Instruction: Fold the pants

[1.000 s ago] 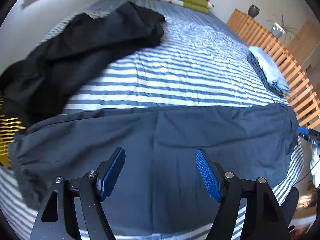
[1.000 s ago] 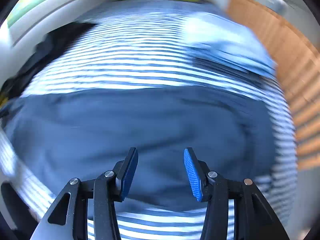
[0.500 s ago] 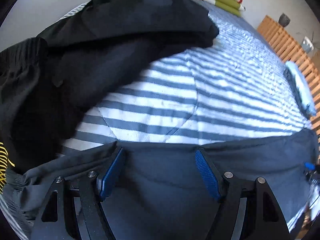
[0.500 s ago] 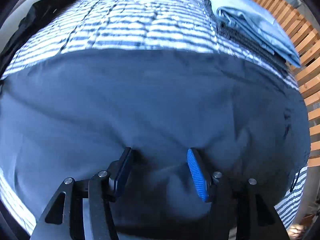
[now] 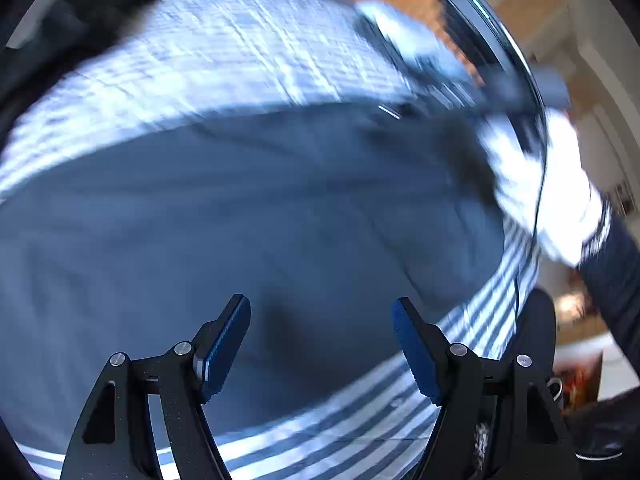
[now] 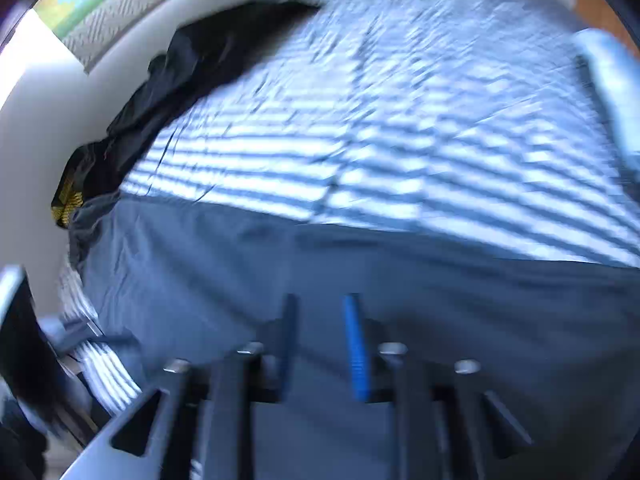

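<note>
Striped bedding (image 6: 400, 140) carries grey-blue pants (image 5: 240, 208) across its near edge. Left gripper (image 5: 322, 344) hovers released above them. Right gripper (image 6: 320, 344) jaws are closing, fabric between them, contact too blurred to tell.

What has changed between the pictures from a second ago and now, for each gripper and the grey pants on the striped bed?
The right gripper has narrowed and its jaws are closing over the grey pants; blur hides whether cloth is pinched. The left gripper has swung along the pants towards the other hand, jaws wide as before. The pants stay spread on the striped bed.
</note>
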`<state>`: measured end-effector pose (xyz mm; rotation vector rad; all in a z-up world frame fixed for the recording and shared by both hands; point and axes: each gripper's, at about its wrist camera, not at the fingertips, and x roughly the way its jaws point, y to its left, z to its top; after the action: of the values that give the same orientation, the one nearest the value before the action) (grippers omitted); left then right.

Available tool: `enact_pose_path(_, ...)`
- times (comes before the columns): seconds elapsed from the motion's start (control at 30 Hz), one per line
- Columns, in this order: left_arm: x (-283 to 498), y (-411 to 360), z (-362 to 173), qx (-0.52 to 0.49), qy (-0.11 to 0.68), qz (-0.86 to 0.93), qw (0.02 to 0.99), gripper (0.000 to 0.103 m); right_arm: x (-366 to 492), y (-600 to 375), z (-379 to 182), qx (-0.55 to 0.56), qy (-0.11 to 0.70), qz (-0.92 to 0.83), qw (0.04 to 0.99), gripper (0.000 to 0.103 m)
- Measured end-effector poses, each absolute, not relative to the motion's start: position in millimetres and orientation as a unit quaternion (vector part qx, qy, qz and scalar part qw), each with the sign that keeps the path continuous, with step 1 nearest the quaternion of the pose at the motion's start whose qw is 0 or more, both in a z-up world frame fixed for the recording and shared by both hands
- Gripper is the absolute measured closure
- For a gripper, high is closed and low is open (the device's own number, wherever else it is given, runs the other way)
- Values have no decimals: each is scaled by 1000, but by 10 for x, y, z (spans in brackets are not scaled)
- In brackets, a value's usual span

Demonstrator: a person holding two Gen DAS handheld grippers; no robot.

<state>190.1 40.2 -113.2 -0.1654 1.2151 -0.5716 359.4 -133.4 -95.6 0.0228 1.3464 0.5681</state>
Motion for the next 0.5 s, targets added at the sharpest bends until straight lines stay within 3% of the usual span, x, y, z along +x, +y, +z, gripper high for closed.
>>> enact_pose_path(0.13, 1755, 150, -1377, -22, 577, -274, 769, 28, 3623, -937, -1222, -50, 625, 240, 741, 97)
enact_pose_path(0.17, 1700, 104, -1382, -5, 576, -276, 770, 28, 3688, -945, -1292, -55, 623, 222, 748, 103)
enact_pose_path(0.3, 1622, -61, -1398, 37, 568, -280, 773, 25, 3955, -1109, -1275, -37, 604, 170, 778, 103)
enact_pose_path(0.5, 1671, 452, -1086, -37, 540, -243, 805, 25, 3375, -1470, -871, -3, 592, 245, 768, 98)
